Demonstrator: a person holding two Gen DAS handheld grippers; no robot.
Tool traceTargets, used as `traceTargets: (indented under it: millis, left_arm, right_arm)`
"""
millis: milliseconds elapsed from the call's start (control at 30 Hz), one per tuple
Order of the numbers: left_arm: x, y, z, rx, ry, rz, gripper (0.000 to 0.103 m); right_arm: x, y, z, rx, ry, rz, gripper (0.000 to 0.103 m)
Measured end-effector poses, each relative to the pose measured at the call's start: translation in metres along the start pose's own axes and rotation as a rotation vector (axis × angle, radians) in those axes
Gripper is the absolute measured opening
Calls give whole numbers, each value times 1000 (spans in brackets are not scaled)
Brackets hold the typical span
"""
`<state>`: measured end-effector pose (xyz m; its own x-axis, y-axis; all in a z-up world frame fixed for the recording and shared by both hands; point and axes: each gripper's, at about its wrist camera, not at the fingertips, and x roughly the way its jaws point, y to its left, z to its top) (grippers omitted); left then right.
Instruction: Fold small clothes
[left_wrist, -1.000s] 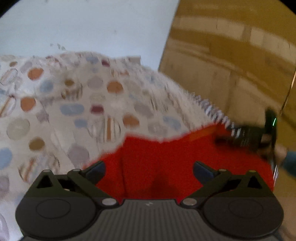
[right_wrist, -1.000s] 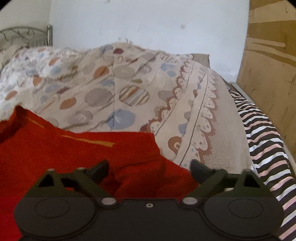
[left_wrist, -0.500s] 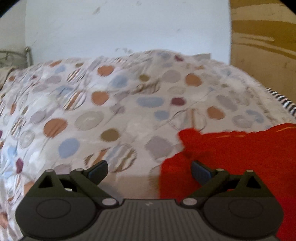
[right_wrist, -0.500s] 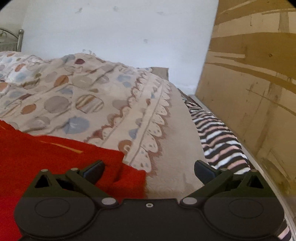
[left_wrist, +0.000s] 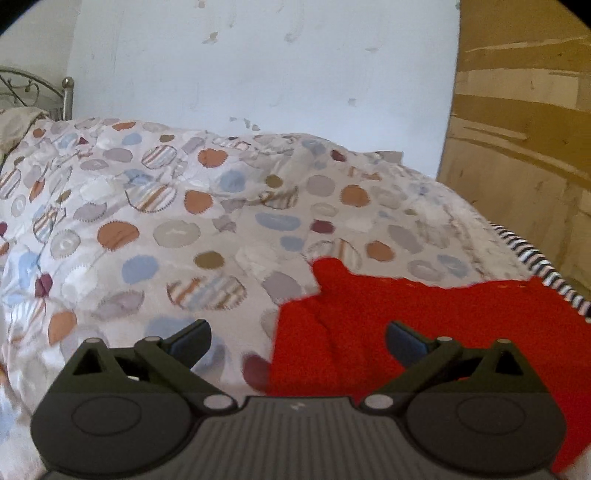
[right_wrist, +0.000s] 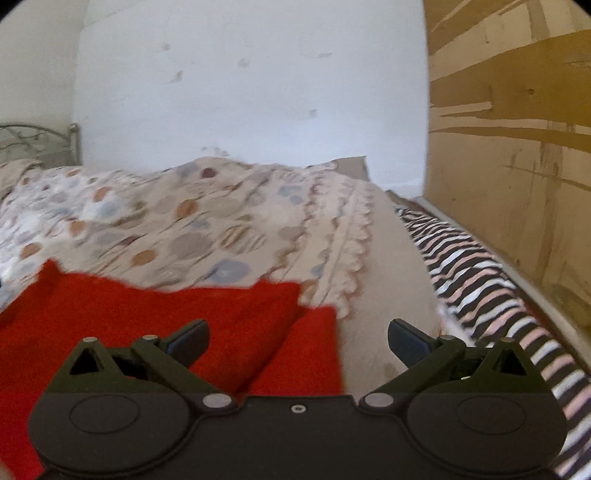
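A red garment (left_wrist: 424, 325) lies spread on a bed quilt (left_wrist: 177, 229) printed with coloured circles. In the left wrist view it fills the lower right, and my left gripper (left_wrist: 297, 338) hangs open over its left edge, holding nothing. The right wrist view shows the same red garment (right_wrist: 155, 317) at the lower left, with a folded flap near its right edge. My right gripper (right_wrist: 297, 338) is open above that right edge, its fingers empty.
A striped black, white and pink cloth (right_wrist: 491, 291) runs along the bed's right side beside a brown board wall (right_wrist: 517, 166). A white wall (left_wrist: 258, 66) stands behind the bed. A metal bed frame (left_wrist: 33, 88) shows at the far left.
Both grippers have drawn apart from the garment's middle toward its two side edges and pulled back a little. Both stayed open and empty, and the garment lies flatter.
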<state>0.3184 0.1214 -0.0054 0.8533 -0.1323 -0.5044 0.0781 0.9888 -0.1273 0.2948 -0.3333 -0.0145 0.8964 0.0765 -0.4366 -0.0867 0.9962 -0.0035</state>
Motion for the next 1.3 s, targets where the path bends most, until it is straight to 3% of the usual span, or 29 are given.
traceTargets:
  millis: [200, 300, 433, 633, 833, 1067, 1300]
  left_arm:
    - [-32, -14, -29, -17, 32, -26, 103]
    - [-47, -19, -44, -45, 36, -28, 103]
    - [-61, -22, -59, -80, 54, -23, 103]
    - [-79, -12, -78, -221, 90, -29, 103]
    - [-88, -5, -88, -308, 106, -41, 103]
    - [-86, -9, -99, -410, 121, -67, 103]
    - [-83, -19, -108, -519, 140, -96, 103]
  right_arm:
    - [-36, 23, -29, 13, 28, 73, 102]
    - [-40, 31, -43, -14, 32, -21, 102]
    - [-43, 22, -66, 133, 44, -59, 102]
    - [-43, 2, -83, 327, 53, -23, 102]
    - [-59, 11, -79, 277, 37, -71, 102]
    - [-100, 26, -62, 211, -142, -120, 103]
    - [-87, 63, -48, 113, -162, -49, 103]
